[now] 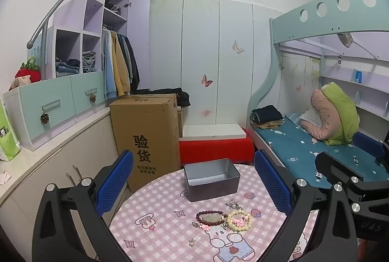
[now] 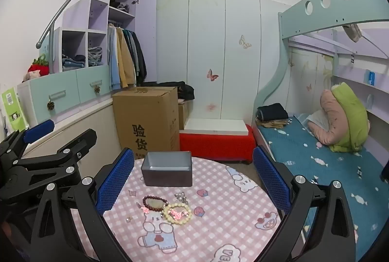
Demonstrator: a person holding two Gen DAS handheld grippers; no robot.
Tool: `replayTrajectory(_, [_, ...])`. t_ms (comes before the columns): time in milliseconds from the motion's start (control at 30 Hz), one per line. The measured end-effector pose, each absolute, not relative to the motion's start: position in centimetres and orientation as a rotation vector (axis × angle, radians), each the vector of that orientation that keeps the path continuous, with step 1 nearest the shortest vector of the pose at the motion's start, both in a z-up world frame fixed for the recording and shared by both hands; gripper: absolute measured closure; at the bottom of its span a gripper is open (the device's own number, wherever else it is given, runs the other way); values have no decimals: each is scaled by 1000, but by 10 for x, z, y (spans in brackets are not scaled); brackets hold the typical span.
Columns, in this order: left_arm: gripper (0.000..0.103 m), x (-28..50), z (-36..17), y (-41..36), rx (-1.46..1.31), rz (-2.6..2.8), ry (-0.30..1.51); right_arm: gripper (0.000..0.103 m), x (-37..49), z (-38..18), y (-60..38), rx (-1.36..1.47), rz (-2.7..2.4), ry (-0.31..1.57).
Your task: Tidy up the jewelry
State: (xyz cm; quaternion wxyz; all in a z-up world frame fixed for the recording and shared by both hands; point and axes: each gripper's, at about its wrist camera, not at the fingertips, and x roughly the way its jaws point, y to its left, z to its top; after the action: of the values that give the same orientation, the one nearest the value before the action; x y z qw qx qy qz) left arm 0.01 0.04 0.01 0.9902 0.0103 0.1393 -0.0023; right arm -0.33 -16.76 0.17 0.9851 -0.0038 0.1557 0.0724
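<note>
Bracelets (image 1: 223, 219) lie touching — between the wide-open left claw's (image 1: 194, 181) fingers.

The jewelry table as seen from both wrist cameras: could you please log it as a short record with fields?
surface: round table with pink checked cloth
container: grey metal tin, open, looks empty
jewelry: dark red bead bracelet beside cream bead bracelet, small charms around them
jewelry in tin: none
left hand-held gripper: open, holding nothing
right hand-held gripper: open, holding nothing
</note>
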Motion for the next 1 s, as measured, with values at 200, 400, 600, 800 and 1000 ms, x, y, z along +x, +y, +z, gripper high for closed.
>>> replayTrajectory(200, [7,0,0,0,23,-5,281,8,-5,1,-167,-7,145,315])
replayTrajectory(400, [7,0,0,0,24,-4,281,8,-3,0,-168,-5,147,323])
replayTrajectory(600, [7,0,0,0,24,-5,281,8,-2,0,-169,-3,146,325])
replayTrajectory(800, [7,0,0,0,25,-5,280,8,-2,-1,-169,-1,147,325])
replayTrajectory(1000, [7,0,0,0,26,-5,280,8,-2,-1,-169,-2,148,326])
